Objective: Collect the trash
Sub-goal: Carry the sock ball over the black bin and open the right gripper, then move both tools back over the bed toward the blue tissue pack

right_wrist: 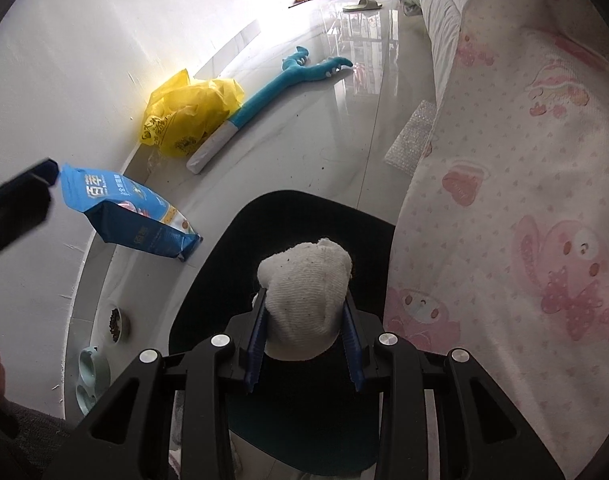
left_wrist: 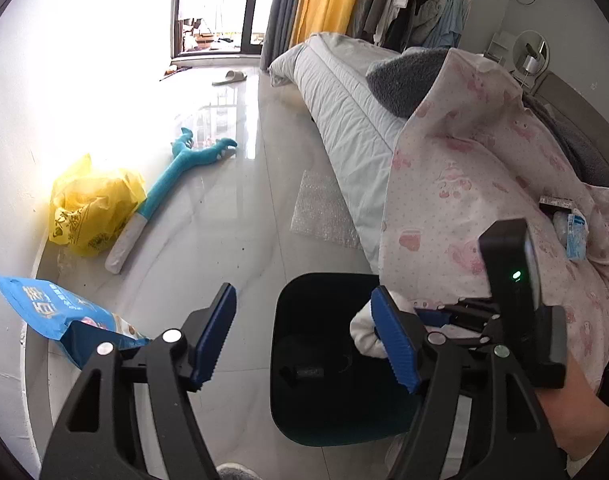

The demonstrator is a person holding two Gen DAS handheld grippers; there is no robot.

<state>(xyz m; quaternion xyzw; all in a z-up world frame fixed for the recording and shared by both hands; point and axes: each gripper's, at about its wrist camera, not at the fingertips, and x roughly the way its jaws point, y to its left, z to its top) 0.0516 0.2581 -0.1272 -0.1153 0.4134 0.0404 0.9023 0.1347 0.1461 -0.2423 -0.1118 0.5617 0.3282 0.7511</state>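
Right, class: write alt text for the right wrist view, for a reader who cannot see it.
The right gripper holds a white sock above an open black bin on a glossy floor. A blue pet-food bag, a yellow plastic bag and a teal plush toy lie by the white wall; pink-patterned bedding fills the right.

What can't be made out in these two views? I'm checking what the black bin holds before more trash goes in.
- Black plastic bin: inside too dark in the left wrist view; one dim shape, unidentifiable.
- Same bin, right wrist view: the white knitted sock clamped in the right tongs covers the opening.
- Small blue-and-white packet on the pink-print quilt: half tucked into a fold, print too small.
- Left tongs: open, empty.
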